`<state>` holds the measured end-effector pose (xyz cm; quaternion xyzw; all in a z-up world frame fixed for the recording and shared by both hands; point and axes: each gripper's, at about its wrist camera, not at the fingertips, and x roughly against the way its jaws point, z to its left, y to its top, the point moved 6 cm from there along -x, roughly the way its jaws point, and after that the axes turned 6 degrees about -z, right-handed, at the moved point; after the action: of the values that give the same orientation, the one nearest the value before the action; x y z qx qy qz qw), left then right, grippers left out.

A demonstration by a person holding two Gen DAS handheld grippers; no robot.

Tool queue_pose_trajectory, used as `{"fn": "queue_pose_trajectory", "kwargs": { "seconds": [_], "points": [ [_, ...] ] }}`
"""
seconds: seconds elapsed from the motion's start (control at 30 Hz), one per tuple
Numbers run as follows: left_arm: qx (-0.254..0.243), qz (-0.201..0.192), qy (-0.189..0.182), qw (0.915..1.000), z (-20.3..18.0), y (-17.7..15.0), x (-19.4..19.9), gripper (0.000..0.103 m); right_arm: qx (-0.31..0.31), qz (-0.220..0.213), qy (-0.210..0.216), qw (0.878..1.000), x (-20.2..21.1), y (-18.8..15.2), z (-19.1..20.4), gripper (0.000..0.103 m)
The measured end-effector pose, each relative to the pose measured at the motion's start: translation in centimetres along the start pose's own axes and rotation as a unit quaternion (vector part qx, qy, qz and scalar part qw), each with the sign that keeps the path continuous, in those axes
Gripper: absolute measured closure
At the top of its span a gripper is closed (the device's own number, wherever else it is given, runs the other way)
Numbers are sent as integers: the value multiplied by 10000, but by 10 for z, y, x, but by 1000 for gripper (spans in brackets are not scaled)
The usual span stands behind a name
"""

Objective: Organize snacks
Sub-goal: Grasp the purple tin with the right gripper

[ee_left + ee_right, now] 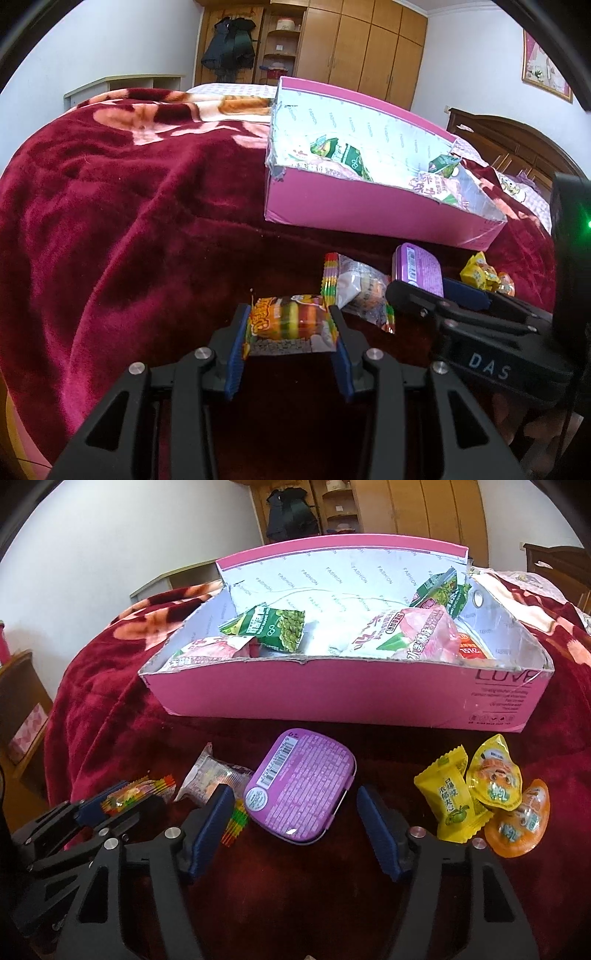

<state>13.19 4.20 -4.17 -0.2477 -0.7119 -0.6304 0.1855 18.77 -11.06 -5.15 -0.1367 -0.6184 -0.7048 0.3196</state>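
Observation:
A pink cardboard box (351, 206) (332, 698) with several snack packets inside sits on the red blanket. My left gripper (291, 325) is shut on a burger gummy packet (288, 321), also seen in the right wrist view (136, 794). My right gripper (295, 812) is open, its fingers on either side of a purple tin (303, 790) that lies label-up; the tin also shows in the left wrist view (419, 269). A clear-wrapped pastry packet (360, 288) (214, 779) lies between the two. A yellow candy packet (452, 797) and two orange jelly cups (496, 779) lie to the right.
The dark red blanket (129, 206) covers the bed and slopes off to the left. Wooden wardrobes (369, 48) stand at the back and a wooden headboard (517, 147) at the right. A low cabinet (22, 716) stands at the far left.

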Motion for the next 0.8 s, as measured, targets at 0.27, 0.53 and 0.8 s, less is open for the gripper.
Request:
{"fn": "queue_pose_trajectory", "kwargs": {
  "seconds": [0.27,0.53,0.8],
  "points": [
    [-7,2,10,10000,0,0,-1,60,-81,20,-176,9998,-10,5,-2,33],
    [-49,-13,21,10000,-1,0,-1,60,-135,23,-232,9996,-11,6,-6,44],
    [-22,-58,-35,10000,-3,1,1,60,-217,-20,-139,9997,0,3,-9,53]
  ]
}}
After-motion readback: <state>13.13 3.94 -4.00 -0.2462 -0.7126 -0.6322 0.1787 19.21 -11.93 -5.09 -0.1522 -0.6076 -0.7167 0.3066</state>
